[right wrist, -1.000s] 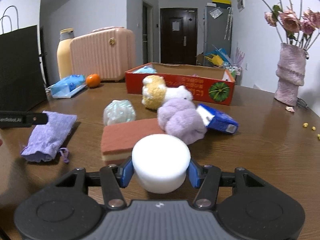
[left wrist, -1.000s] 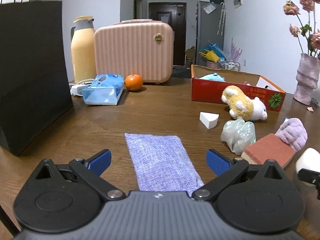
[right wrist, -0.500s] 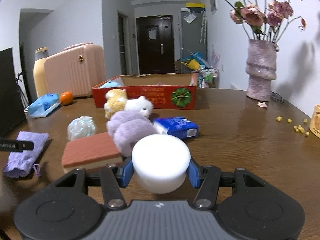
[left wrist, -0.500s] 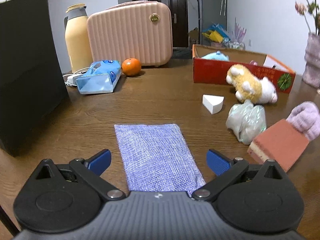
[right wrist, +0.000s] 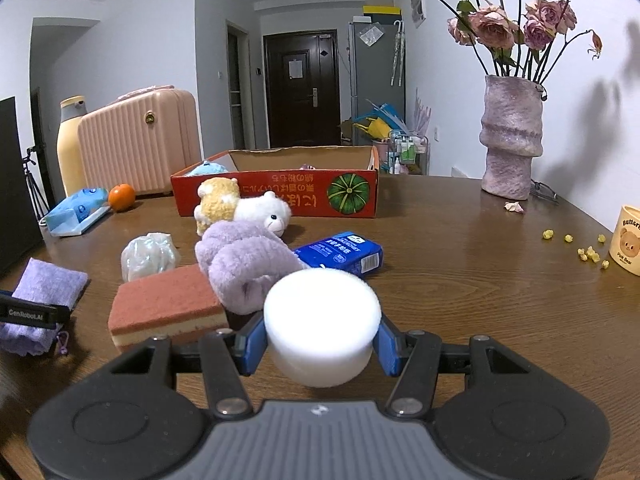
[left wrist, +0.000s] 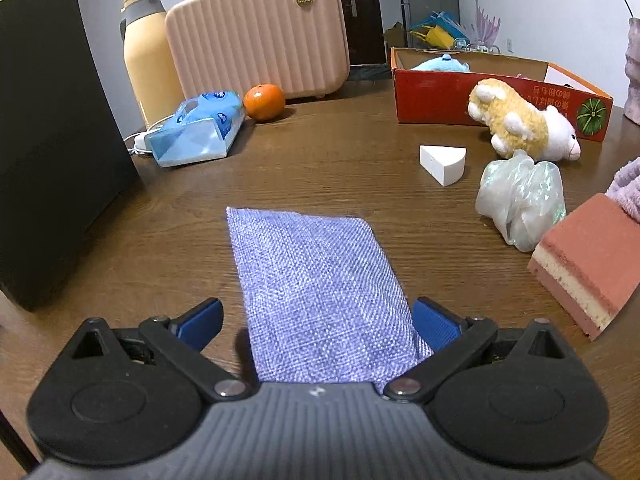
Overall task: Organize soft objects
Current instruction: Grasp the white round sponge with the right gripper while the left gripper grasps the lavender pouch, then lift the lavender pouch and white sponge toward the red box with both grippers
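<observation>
My right gripper (right wrist: 322,346) is shut on a round white foam puck (right wrist: 322,324) and holds it above the table. My left gripper (left wrist: 318,322) is open, its jaws either side of a flat purple cloth pouch (left wrist: 316,292), also in the right wrist view (right wrist: 44,292). A red-topped sponge (right wrist: 166,310), a lilac fluffy item (right wrist: 248,262), a crumpled plastic bag (right wrist: 148,256), a yellow-and-white plush toy (right wrist: 240,208) and a white foam wedge (left wrist: 442,158) lie on the table. A red cardboard box (right wrist: 276,196) holds a blue plush (left wrist: 442,65).
A black paper bag (left wrist: 48,136) stands at the left. A pink case (left wrist: 256,36), a yellow flask (left wrist: 148,64), an orange (left wrist: 264,101) and a blue tissue pack (left wrist: 196,128) sit at the back. A blue packet (right wrist: 340,250), a flower vase (right wrist: 512,140) and a cup (right wrist: 626,238) are on the right.
My right gripper has lifted the white puck higher and turned right. My left gripper has dropped and moved forward over the purple pouch, jaws still open.
</observation>
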